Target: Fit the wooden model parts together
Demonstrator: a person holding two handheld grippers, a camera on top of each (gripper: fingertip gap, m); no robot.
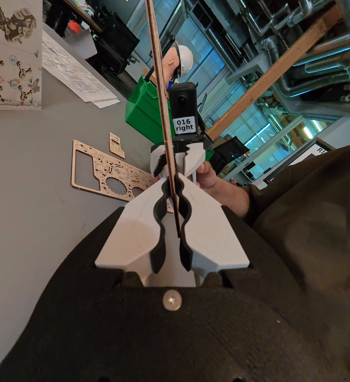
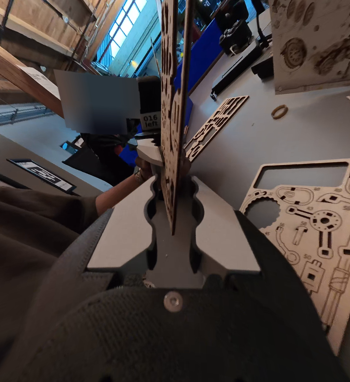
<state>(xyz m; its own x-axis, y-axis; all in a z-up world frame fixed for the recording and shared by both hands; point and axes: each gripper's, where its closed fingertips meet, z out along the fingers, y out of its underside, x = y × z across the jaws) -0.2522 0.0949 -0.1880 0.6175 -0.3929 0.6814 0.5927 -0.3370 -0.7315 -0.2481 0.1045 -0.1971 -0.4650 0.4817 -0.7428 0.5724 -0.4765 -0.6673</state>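
Observation:
A thin laser-cut wooden sheet (image 1: 159, 82) stands on edge in the air between my two grippers. My left gripper (image 1: 173, 182) is shut on its near edge, with the black pads pressed on both faces. My right gripper (image 1: 171, 163) faces it from the far side. In the right wrist view the same sheet (image 2: 169, 103) shows its cut-out face. It sits between the fingers of my right gripper (image 2: 173, 182), which are apart with a gap on each side. The left gripper (image 2: 149, 151) is partly hidden behind the sheet.
A large wooden part sheet (image 2: 294, 217) (image 1: 99, 175) lies flat on the grey table (image 1: 25, 206), with another sheet (image 2: 217, 124), a small wooden piece (image 1: 116, 145) and a wooden ring (image 2: 279, 111). An instruction sheet (image 1: 10, 51), papers (image 1: 72, 72) and a green bin (image 1: 145, 111) stand farther off.

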